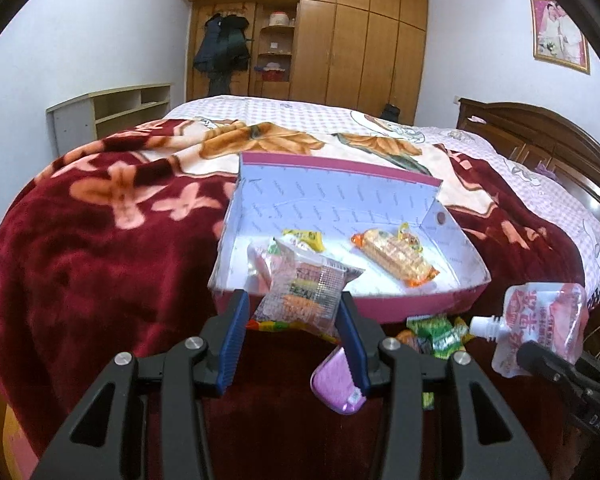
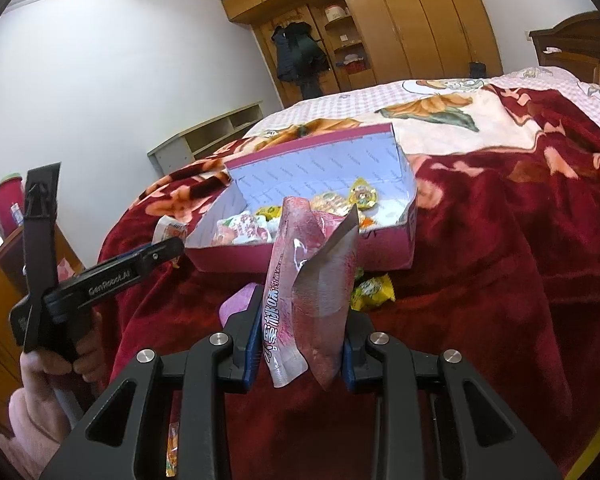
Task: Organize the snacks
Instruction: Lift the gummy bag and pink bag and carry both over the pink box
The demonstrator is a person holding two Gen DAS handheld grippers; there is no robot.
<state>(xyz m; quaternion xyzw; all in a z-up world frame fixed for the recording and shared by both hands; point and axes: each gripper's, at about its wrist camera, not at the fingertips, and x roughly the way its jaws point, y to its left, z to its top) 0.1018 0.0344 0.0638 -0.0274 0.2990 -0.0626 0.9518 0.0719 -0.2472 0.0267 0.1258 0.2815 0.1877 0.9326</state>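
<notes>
A pink box (image 1: 380, 306) with a white inside lies open on the red blanket. In it are a yellow candy (image 1: 305, 238) and an orange wafer pack (image 1: 396, 258). My left gripper (image 1: 293, 298) is shut on a clear printed snack packet (image 1: 300, 292), just in front of the box's near wall. My right gripper (image 2: 306, 308) is shut on a pink spout pouch (image 2: 320, 280), held upright short of the box (image 2: 300, 256). The pouch (image 1: 540, 316) also shows at the right of the left wrist view.
A purple packet (image 1: 338, 380) and green and yellow wrappers (image 1: 436, 334) lie on the blanket (image 1: 100, 280) before the box. A hand (image 2: 40, 376) holds the left gripper at the left. A wooden headboard (image 1: 540, 140) and wardrobe (image 1: 340, 40) stand beyond the bed.
</notes>
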